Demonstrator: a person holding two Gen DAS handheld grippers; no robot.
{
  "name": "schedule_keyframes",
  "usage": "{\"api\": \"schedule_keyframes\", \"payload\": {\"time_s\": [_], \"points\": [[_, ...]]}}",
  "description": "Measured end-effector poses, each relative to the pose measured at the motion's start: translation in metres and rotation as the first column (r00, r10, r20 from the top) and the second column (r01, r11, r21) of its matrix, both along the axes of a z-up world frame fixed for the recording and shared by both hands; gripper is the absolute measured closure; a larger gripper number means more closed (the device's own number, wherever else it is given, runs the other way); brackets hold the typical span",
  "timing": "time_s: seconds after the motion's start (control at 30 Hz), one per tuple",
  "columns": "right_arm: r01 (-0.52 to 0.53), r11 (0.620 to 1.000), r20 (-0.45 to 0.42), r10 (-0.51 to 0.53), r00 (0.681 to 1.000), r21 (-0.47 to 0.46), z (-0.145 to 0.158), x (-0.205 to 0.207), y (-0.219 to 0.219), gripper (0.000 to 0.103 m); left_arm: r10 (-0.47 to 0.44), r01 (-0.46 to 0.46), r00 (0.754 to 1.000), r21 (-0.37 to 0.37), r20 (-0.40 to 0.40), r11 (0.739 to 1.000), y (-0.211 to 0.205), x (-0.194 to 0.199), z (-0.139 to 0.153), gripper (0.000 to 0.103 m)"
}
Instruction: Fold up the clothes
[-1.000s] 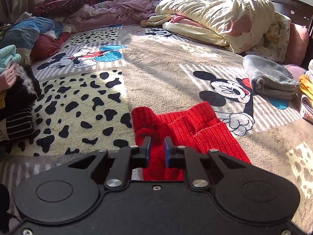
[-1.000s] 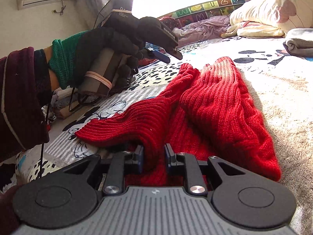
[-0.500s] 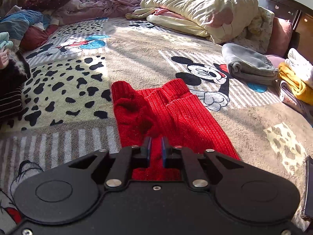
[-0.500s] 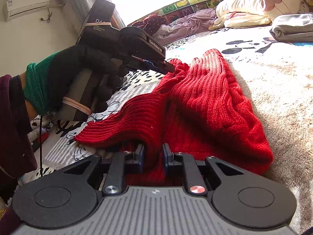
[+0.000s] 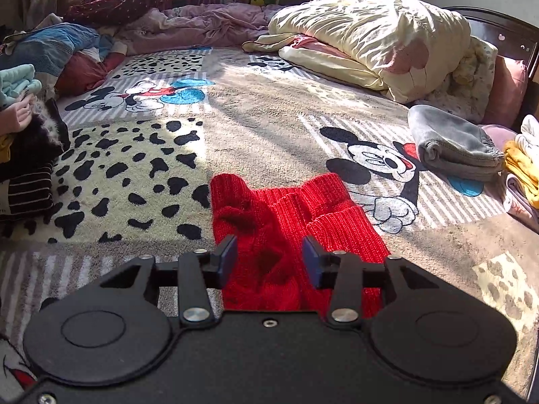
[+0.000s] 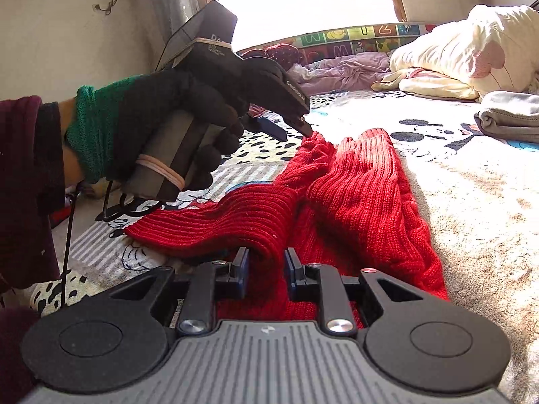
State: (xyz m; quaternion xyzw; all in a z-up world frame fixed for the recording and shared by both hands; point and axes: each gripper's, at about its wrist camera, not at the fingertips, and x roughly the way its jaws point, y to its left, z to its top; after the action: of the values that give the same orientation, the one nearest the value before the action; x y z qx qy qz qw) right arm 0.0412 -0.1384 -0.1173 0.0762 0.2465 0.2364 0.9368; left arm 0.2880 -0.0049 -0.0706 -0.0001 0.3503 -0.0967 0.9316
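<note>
The red knit garment (image 5: 289, 222) lies bunched on the cartoon-print blanket (image 5: 269, 128) that covers the bed; its ribbed folds run away from both cameras toward the middle of the bed. In the left wrist view the left tool (image 5: 268, 257) hangs over the near end of the garment with its blue-padded fingers (image 5: 228, 259) spread wide; red knit shows in the gap between them, but neither pad pinches it, so the left tool is open and holds nothing. In the right wrist view the right tool (image 6: 266, 271) sits low at the garment's near edge; a raised ribbed fold (image 6: 235, 222) arches up from the blanket and drops down between its two fingers, which stand close on either side of the fold and grip it. In that same view the gloved left hand (image 6: 188, 114) holds the left tool's handle above the far left part of the garment, its tips just beside the knit's upper edge; whether they touch cannot be told. A folded grey garment (image 5: 451, 144) lies well apart on the right side of the bed; a cream duvet (image 5: 370, 40) is heaped behind it; a pile of clothes (image 5: 30, 155) sits at the left edge.
</note>
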Motion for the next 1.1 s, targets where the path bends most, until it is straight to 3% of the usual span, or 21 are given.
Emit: {"api": "schedule_keyframes", "payload": {"time_s": [0.13,0.17,0.2,0.23,0.33,0.4,0.43,0.5,0.57,0.67,0.83,0.97,1.07,1.1], "points": [[-0.029,0.999,0.019,0.029,0.999,-0.017,-0.004,0.001,0.003,0.078,-0.005,0.006,1.000,0.109,-0.009,0.994,-0.018,0.032,-0.019,0.066],[-0.037,0.999,0.021,0.037,0.999,-0.018,-0.005,0.002,0.003,0.078,-0.005,0.006,1.000,0.146,-0.006,0.989,-0.020,0.037,-0.025,0.072],[-0.045,0.999,0.022,0.045,0.999,-0.019,-0.006,0.003,0.002,0.078,-0.006,0.007,1.000,0.181,-0.003,0.983,-0.021,0.042,-0.030,0.091],[-0.053,0.998,0.022,0.053,0.998,-0.019,-0.008,0.005,0.002,0.078,-0.002,0.001,1.000,0.184,0.003,0.983,-0.019,0.045,-0.033,0.097],[-0.065,0.998,-0.008,0.065,0.998,0.022,-0.014,0.013,-0.004,0.078,0.042,-0.041,0.998,-0.020,0.040,0.999,0.007,0.037,-0.023,0.101],[-0.070,0.996,-0.023,0.072,0.997,0.051,-0.016,0.018,-0.008,0.078,0.042,-0.023,0.996,-0.224,0.083,0.974,0.027,0.027,-0.014,0.101],[-0.073,0.995,-0.029,0.075,0.997,0.066,-0.017,0.020,-0.010,0.078,0.027,-0.013,0.998,-0.246,0.052,0.969,0.029,0.029,-0.017,0.101],[-0.075,0.994,-0.035,0.078,0.996,0.078,-0.018,0.022,-0.010,0.078,0.016,-0.017,1.000,-0.118,-0.014,0.993,0.018,0.040,-0.031,0.099],[-0.078,0.993,-0.041,0.082,0.996,0.090,-0.019,0.024,-0.011,0.078,0.022,-0.021,0.998,0.021,-0.057,1.000,0.004,0.047,-0.045,0.096],[-0.075,0.993,-0.042,0.080,0.996,0.093,-0.019,0.024,-0.011,0.078,0.007,-0.008,0.999,-0.019,-0.038,1.000,0.008,0.043,-0.036,0.076],[-0.074,0.993,-0.036,0.078,0.996,0.088,-0.018,0.022,-0.010,0.078,0.062,-0.062,0.997,0.010,0.056,0.998,0.014,0.036,-0.016,0.079],[-0.074,0.993,-0.038,0.077,0.996,0.093,-0.019,0.022,-0.010,0.078,0.046,-0.046,0.999,0.040,0.011,0.998,0.000,0.059,-0.017,0.079],[-0.072,0.992,-0.045,0.077,0.996,0.101,-0.020,0.025,-0.011,0.078,0.023,-0.019,1.000,0.163,-0.020,0.986,-0.019,0.075,-0.033,0.079],[-0.072,0.992,-0.047,0.077,0.996,0.104,-0.020,0.026,-0.011,0.078,0.018,-0.012,0.999,0.208,-0.026,0.978,-0.021,0.078,-0.038,0.086]]}}
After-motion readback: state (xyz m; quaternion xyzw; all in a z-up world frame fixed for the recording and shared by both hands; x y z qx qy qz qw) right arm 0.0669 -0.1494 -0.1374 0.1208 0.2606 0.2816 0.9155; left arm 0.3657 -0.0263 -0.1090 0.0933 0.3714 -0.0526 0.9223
